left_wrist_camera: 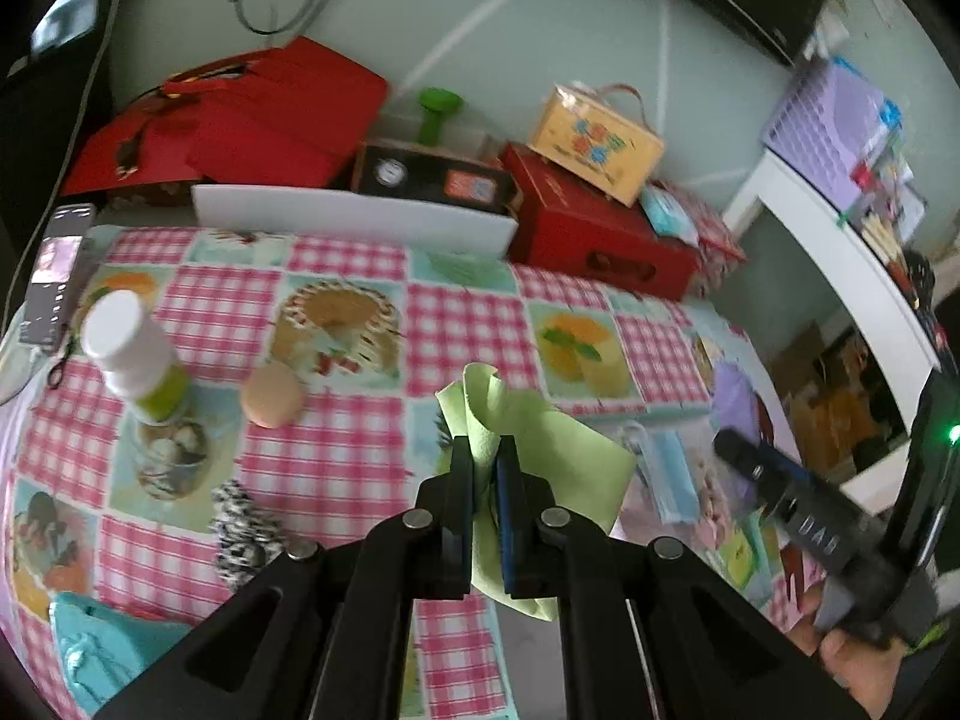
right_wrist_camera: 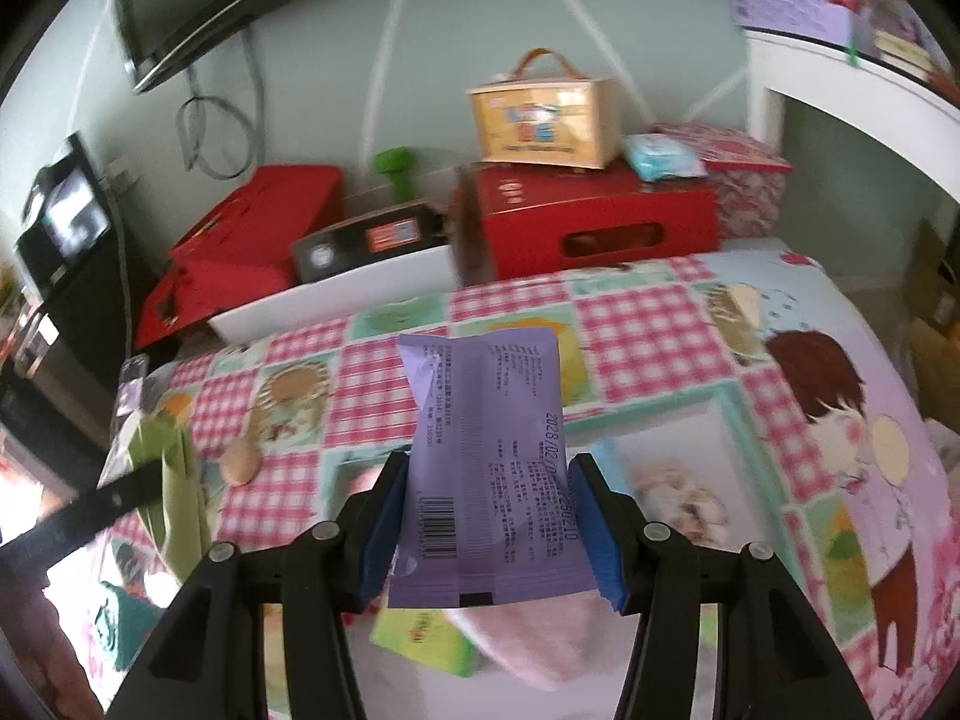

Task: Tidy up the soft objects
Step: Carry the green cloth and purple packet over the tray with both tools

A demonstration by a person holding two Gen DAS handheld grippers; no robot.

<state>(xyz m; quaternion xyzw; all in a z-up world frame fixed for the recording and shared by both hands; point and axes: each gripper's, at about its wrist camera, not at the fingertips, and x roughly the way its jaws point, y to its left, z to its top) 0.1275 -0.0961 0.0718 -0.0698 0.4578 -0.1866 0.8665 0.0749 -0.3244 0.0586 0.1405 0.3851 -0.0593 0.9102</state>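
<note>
My left gripper (left_wrist_camera: 485, 450) is shut on a light green cloth (left_wrist_camera: 540, 468), which hangs lifted above the checked tablecloth (left_wrist_camera: 336, 462). My right gripper (right_wrist_camera: 489, 474) is shut on a purple soft packet (right_wrist_camera: 486, 456) with printed text and a barcode, held upright over the table. The right wrist view shows the green cloth (right_wrist_camera: 174, 480) at the left, pinched by the left gripper's finger. In the left wrist view the purple packet (left_wrist_camera: 735, 396) and the right gripper (left_wrist_camera: 738, 447) appear at the right.
A white open bin (left_wrist_camera: 354, 210) stands at the table's far edge. On the cloth lie a white bottle (left_wrist_camera: 135, 354), a beige sponge (left_wrist_camera: 271, 396), a black-and-white scrunchie (left_wrist_camera: 240, 525), a blue face mask (left_wrist_camera: 666, 474) and a teal pouch (left_wrist_camera: 96, 642). Red boxes (left_wrist_camera: 600, 228) line the back.
</note>
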